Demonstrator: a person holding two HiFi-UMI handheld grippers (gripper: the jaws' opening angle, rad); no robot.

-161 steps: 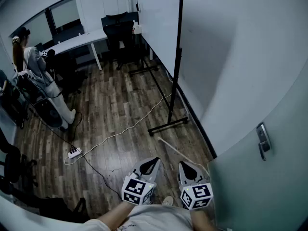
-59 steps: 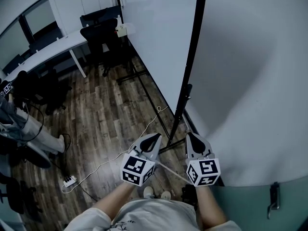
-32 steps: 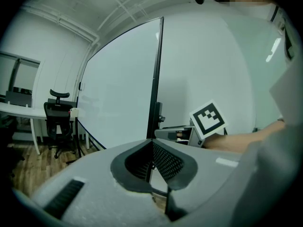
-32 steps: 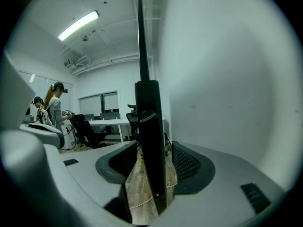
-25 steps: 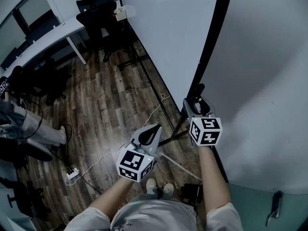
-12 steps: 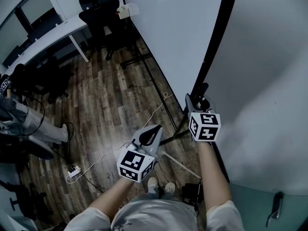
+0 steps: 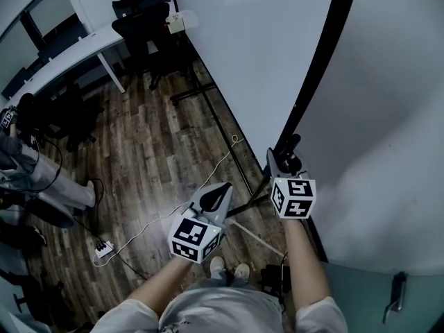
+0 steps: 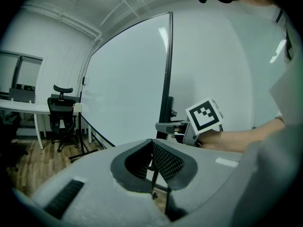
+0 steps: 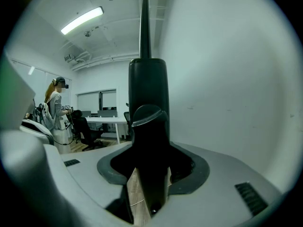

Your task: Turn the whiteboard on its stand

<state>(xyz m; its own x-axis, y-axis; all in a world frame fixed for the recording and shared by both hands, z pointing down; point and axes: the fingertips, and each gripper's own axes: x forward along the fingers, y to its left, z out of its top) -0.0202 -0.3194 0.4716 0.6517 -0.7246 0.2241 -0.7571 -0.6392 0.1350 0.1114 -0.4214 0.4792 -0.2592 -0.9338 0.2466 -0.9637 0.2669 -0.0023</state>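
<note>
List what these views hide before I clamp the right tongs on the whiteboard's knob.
- Right tongs have just been closing round the knob. Pad contact is lost, black on black, in the right gripper view; the cube covers it in the head view.
- Stand's near foot: wall-side end behind that cube, head view.
- Whiteboard, far pivot: too small, left gripper view.

The right gripper (image 7: 283,155) reaches out on a straight forearm, ahead and to the right of the left gripper (image 7: 220,189). Its jaws have just been closing and stand wide around a black knob (image 9: 147,126). The left gripper's jaws meet on nothing.
</note>
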